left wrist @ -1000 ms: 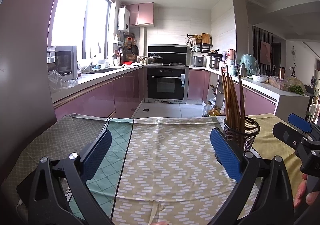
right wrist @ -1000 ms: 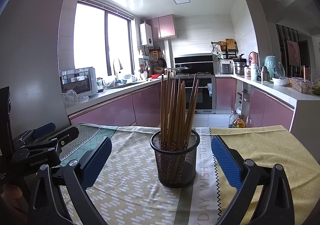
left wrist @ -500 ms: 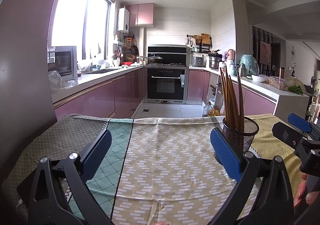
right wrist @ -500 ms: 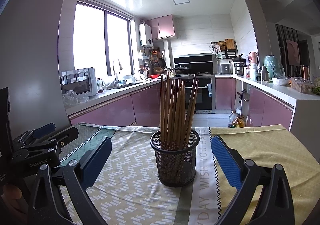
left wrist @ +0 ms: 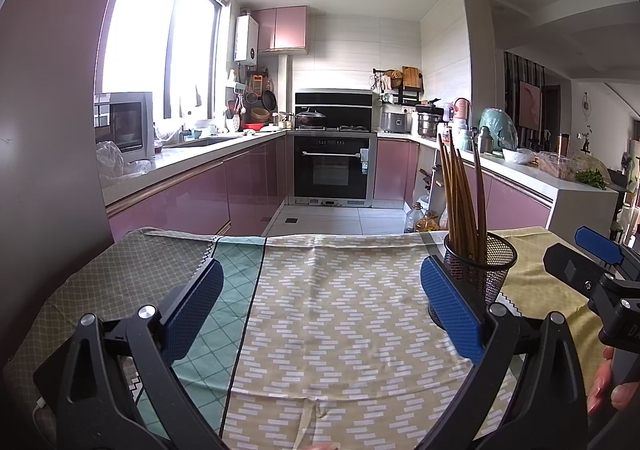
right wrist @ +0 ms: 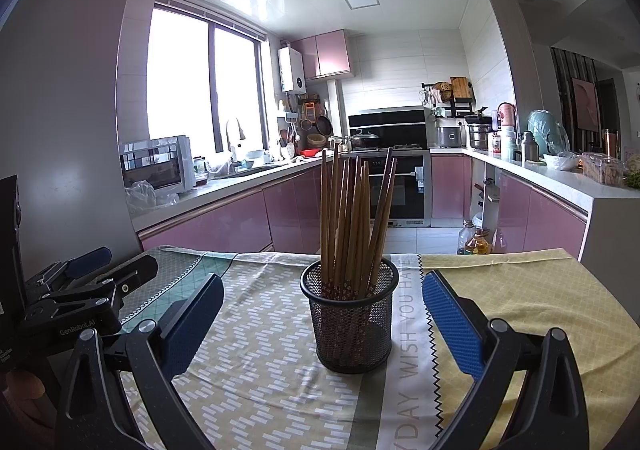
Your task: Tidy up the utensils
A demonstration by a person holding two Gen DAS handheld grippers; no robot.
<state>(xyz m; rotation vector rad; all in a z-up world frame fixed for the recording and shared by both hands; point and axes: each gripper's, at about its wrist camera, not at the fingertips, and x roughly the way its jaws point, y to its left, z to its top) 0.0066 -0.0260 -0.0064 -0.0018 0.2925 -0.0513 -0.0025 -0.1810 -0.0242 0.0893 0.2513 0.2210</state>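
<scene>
chopsticks (right wrist: 352,218) upright in mesh cup (right wrist: 351,316), mid bench (right wrist: 540,290), so ends stay together | right gripper (right wrist: 322,326) fingers wide, framing cup, likely ready | left gripper (left wrist: 320,308) fingers wide, empty, over cloth

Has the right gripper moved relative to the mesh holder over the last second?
No. In the right wrist view the mesh holder sits at the same spot between the open right gripper fingers, and the oven behind lines up unchanged.
</scene>
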